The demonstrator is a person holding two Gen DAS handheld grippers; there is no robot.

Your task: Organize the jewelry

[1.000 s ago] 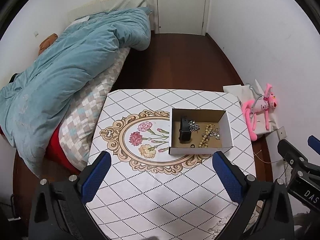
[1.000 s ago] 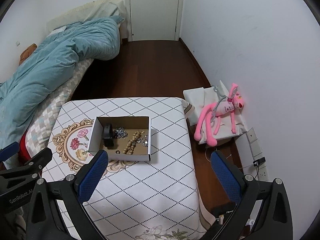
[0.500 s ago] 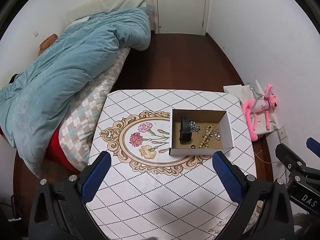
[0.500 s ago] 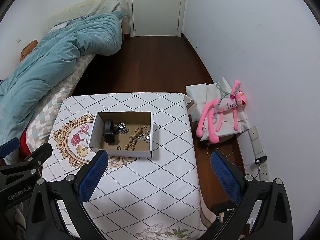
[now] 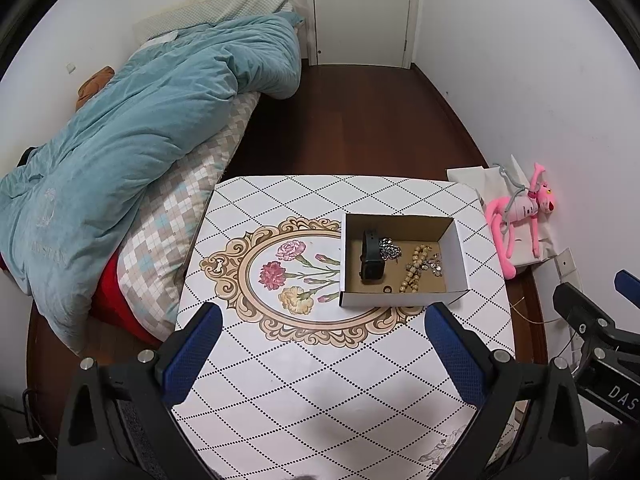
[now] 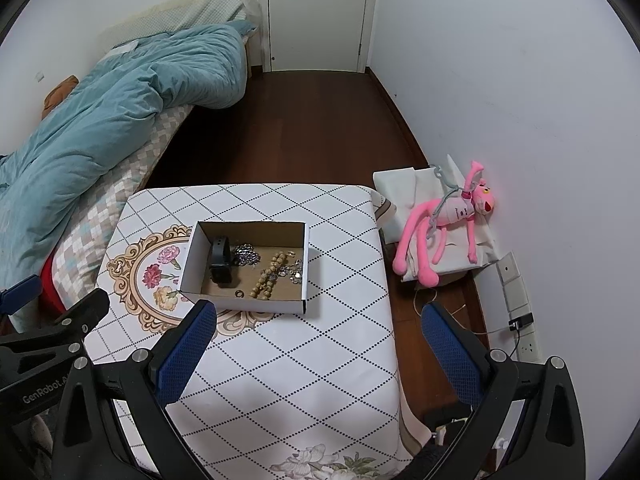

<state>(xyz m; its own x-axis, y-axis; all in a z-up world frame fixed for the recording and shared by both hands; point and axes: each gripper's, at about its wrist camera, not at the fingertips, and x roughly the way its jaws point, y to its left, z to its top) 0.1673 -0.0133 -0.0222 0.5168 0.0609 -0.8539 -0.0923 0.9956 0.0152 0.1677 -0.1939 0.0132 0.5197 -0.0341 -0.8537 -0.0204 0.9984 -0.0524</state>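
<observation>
Lying together in the open cardboard box (image 5: 402,298), ahead of both tongs on the patterned table (image 5: 304,392), the jewelry is seen: a black watch (image 5: 371,258) at the left, a silver chain (image 5: 390,248) just beside it, a beaded bracelet (image 5: 416,270) and small silver pieces (image 5: 434,266) toward the right, and a little ring (image 5: 387,289) near the front wall. Whether these pieces have been gathered there or are yet to be sorted out cannot be told; the scene fits both.

The left gripper (image 5: 320,354) and the right gripper (image 6: 320,354) are each held spread wide, with nothing between the fingers, well back from the box and above the table.

Should a piece be handled, the fingers would best be brought down inside the box walls, with one piece singled out, since chain and beads lie close and could be dragged along together.

Off the table's right edge a pink plush toy (image 6: 444,220) lies on a white bag (image 6: 404,184); to the left a bed with a teal duvet (image 5: 132,132) is seen. Nothing stands between tongs and box.
</observation>
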